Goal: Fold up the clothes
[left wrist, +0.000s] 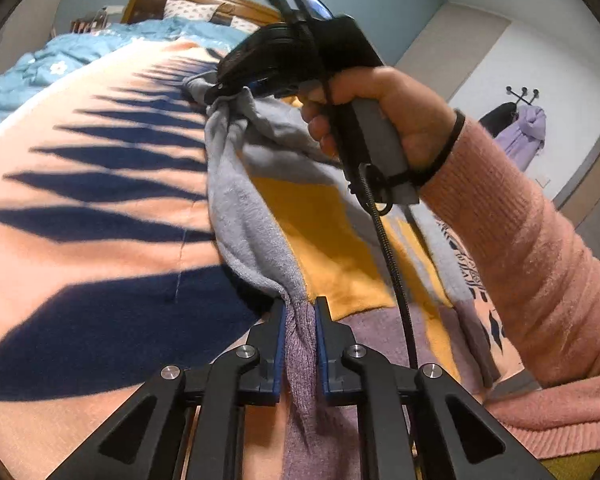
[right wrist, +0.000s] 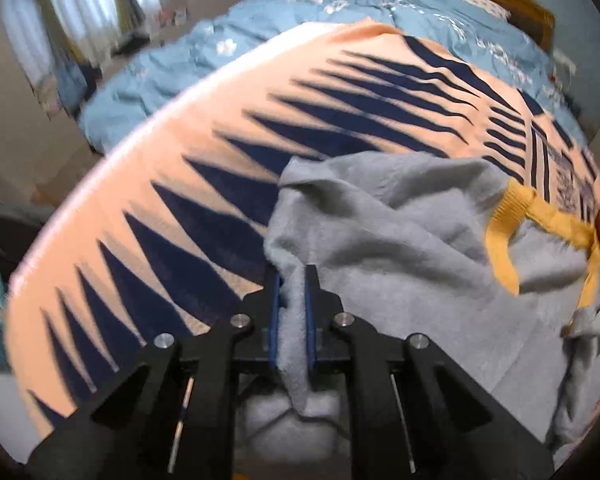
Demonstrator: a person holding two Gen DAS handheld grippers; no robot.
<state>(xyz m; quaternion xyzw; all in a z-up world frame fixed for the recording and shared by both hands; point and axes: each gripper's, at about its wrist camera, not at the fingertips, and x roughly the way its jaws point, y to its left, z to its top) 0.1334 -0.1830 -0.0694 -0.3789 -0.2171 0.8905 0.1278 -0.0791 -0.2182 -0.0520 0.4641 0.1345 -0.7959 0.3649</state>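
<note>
Grey and yellow sweater [left wrist: 320, 216] lifted over orange blanket [left wrist: 100, 184] on bed. Left gripper [left wrist: 300, 312] clamped on purplish hem; right gripper [right wrist: 292, 280] clamped on grey edge. Risk: bunched fleece slipping free, leaving a crooked fold.

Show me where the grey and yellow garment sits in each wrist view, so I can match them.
Left wrist view: the garment hangs centre frame, stretched between the left hand-held gripper and the right hand-held gripper.
Right wrist view: centre to right, pinched at bottom centre.
Shared landmark: the orange and navy blanket.
</note>
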